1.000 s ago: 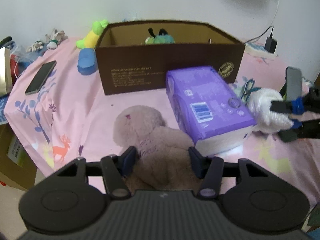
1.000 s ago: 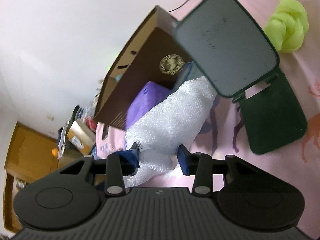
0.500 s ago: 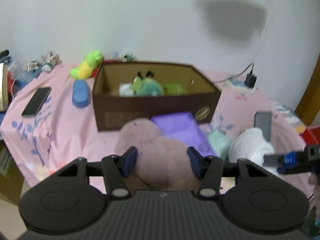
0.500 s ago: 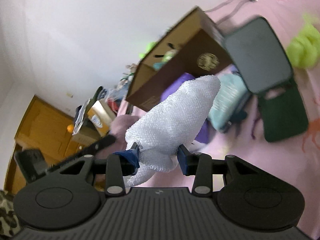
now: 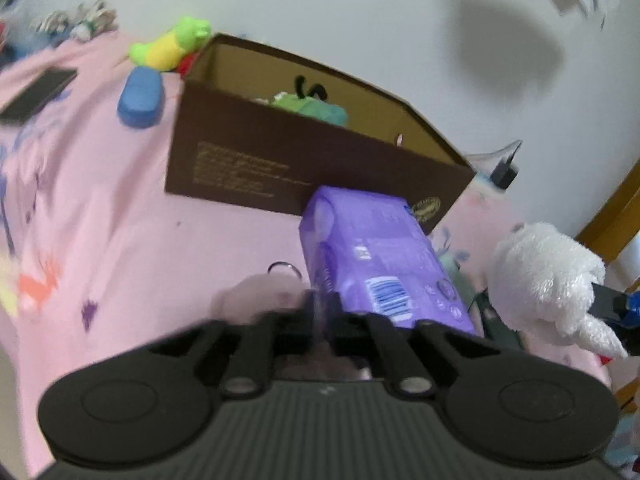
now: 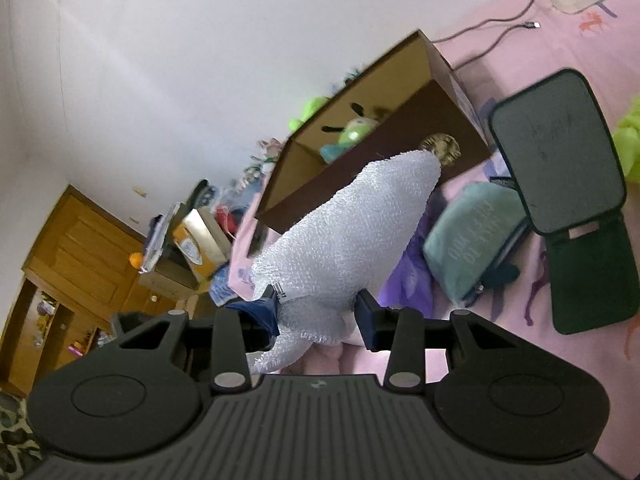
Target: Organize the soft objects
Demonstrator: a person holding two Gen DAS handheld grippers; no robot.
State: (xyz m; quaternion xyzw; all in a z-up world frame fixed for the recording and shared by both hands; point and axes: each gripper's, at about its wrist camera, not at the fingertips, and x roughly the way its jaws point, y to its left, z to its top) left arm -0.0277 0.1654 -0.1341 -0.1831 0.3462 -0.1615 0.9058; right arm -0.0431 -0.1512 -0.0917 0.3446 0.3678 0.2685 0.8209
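L gripper: jaws together, tips meeting w/ barely a gap; frame blurred here.
Brown plush: blurred tan lump just beyond & left of L jaws, on pink sheet; a thin bit seems pinched btw the tips, can't tell for sure.
Metal ring: small loop on far side of brown plush, next to purple pack.
R gripper: jaws partway apart, clamped on white plush.
White plush: btw R jaws, gripped at its lower end; body sticks out fwd & up past the tips, a thin tail hangs below near jaw line. In left wrist view same toy is at far right, held off the bed, R jaw tips dark/blue at its right side.
Brown box: open top, on bed beyond both grippers; green & teal plush inside.
Purple pack: lies on bed btw L jaws & box, touching box front.
Teal pouch: on bed right of white plush, beside purple pack.
Black stand: upright panel right of teal pouch, on bed.
Yellow-green plush: on bed, left of box, outside it.
Blue case: near box's left corner.
Pink sheet: covers the bed under all.
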